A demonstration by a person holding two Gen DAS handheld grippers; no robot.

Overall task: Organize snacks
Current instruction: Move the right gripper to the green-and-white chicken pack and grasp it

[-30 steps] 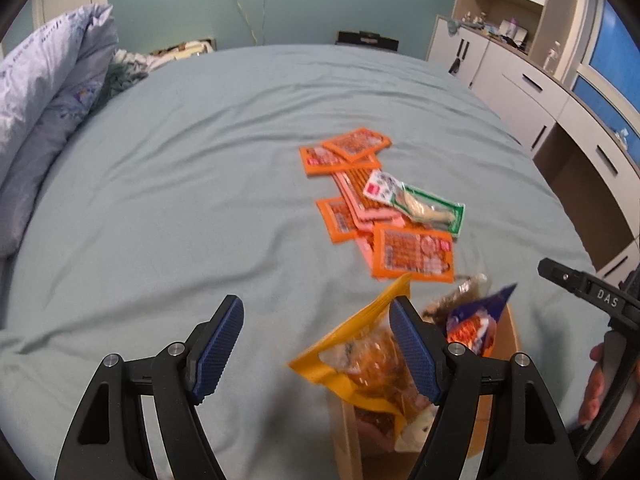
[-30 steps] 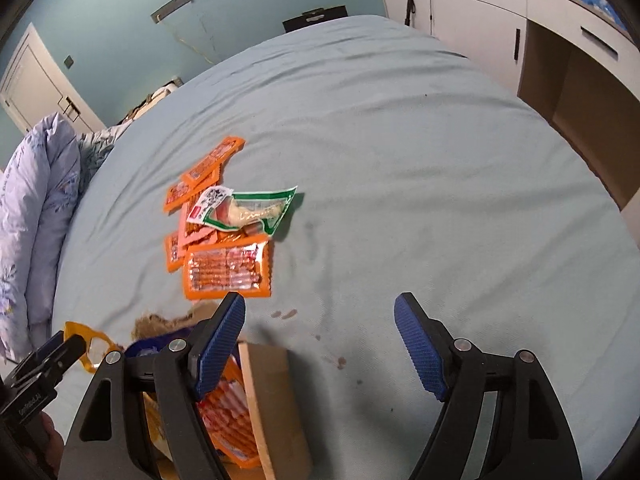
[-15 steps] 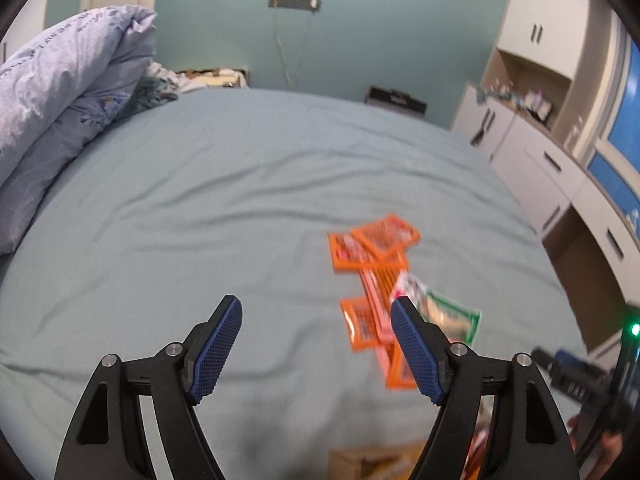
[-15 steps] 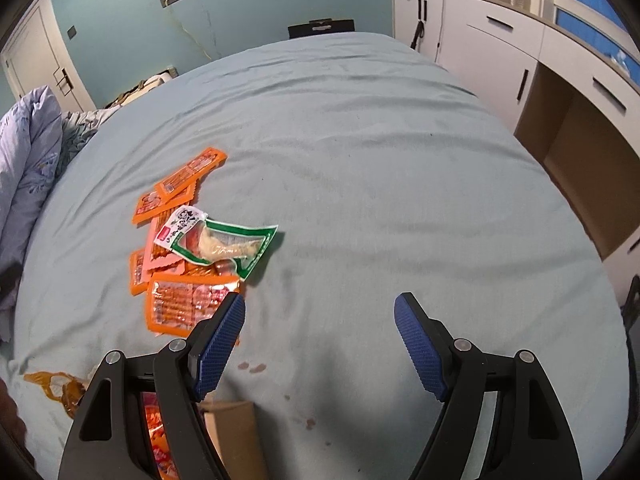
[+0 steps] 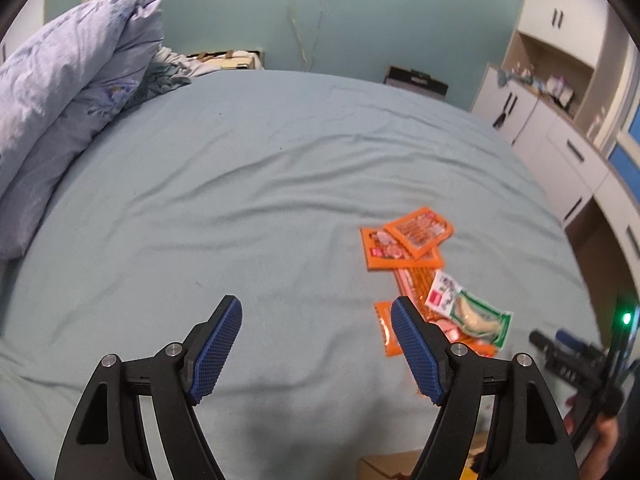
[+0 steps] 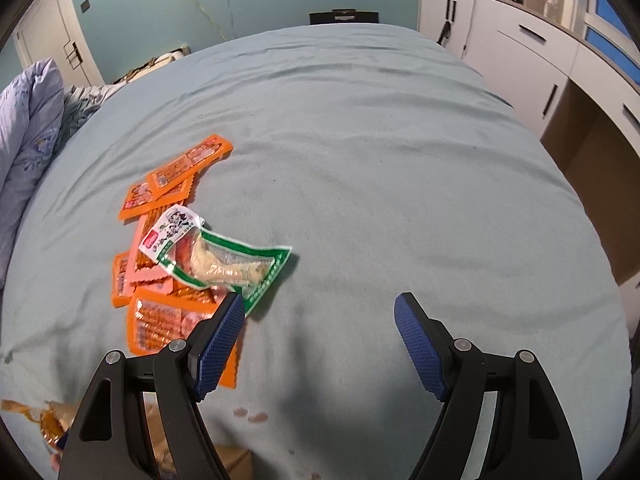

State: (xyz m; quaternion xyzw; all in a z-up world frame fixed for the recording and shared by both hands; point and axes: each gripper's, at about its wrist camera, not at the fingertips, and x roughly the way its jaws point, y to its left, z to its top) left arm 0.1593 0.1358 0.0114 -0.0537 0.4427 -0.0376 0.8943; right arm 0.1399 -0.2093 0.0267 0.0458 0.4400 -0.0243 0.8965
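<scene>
Several orange snack packets (image 5: 408,242) (image 6: 176,178) lie in a loose pile on the light blue bed. A green and white packet (image 5: 470,312) (image 6: 218,258) lies on top of them. My left gripper (image 5: 316,346) is open and empty above the sheet, left of the pile. My right gripper (image 6: 320,344) is open and empty, with its left finger over the near edge of the pile. A cardboard box (image 5: 394,466) (image 6: 224,460) shows at the bottom edge of both views. The right gripper also shows at the right edge of the left wrist view (image 5: 568,354).
A folded lilac duvet (image 5: 68,120) (image 6: 24,128) lies along the left side of the bed. White cabinets and a desk (image 5: 560,128) (image 6: 540,52) stand past the bed's right edge. Small reddish stains (image 6: 250,414) mark the sheet near me.
Both grippers have lifted and tilted up away from the box, which has dropped to the bottom edge. The yellow bag that was by the left finger is out of the left wrist view.
</scene>
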